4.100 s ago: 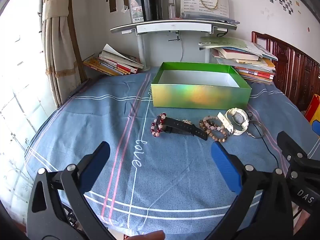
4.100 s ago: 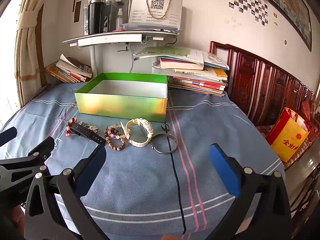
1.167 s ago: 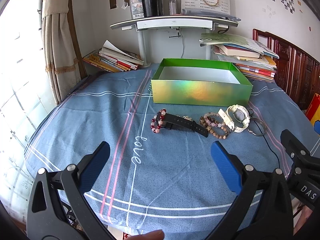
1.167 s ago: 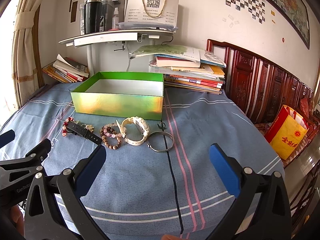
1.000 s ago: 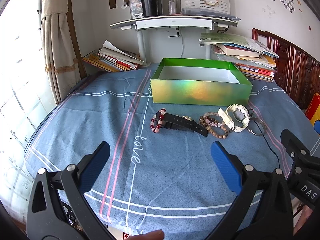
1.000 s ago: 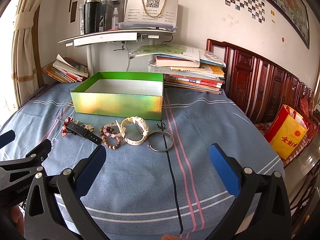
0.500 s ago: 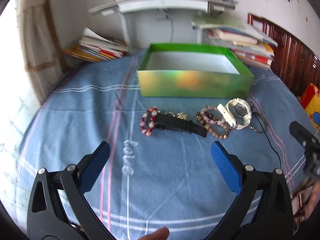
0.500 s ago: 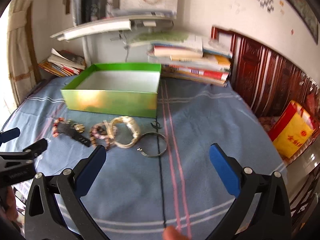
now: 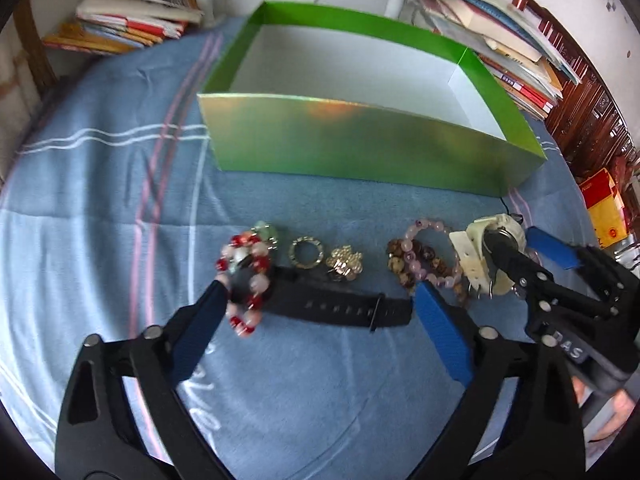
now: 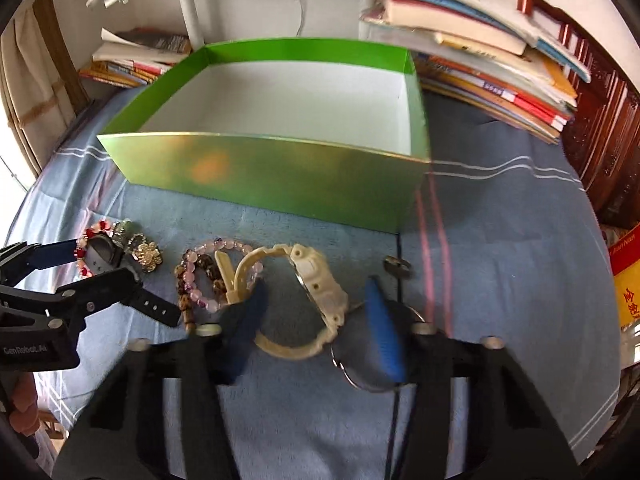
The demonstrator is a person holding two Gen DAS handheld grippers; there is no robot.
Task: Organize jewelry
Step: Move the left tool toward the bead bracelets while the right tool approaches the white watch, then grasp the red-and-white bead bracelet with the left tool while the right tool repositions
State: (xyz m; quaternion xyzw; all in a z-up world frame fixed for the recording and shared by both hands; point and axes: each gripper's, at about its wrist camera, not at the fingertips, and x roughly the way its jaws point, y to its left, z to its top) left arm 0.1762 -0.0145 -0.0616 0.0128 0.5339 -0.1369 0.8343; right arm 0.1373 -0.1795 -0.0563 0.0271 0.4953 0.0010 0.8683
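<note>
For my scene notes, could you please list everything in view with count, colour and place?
box: 1, green, empty, behind the jewelry
bead bracelets: 2 or more, red-pink left, brown-purple middle
black watch: 1, left
white watch: 1, right
small ring and brooch: silver, gold
wire hoop: 1, silver
book stacks: 2, back corners
bedspread: blue
left hand-held gripper: closing, around black watch
right hand-held gripper: closing, around white watch
</note>
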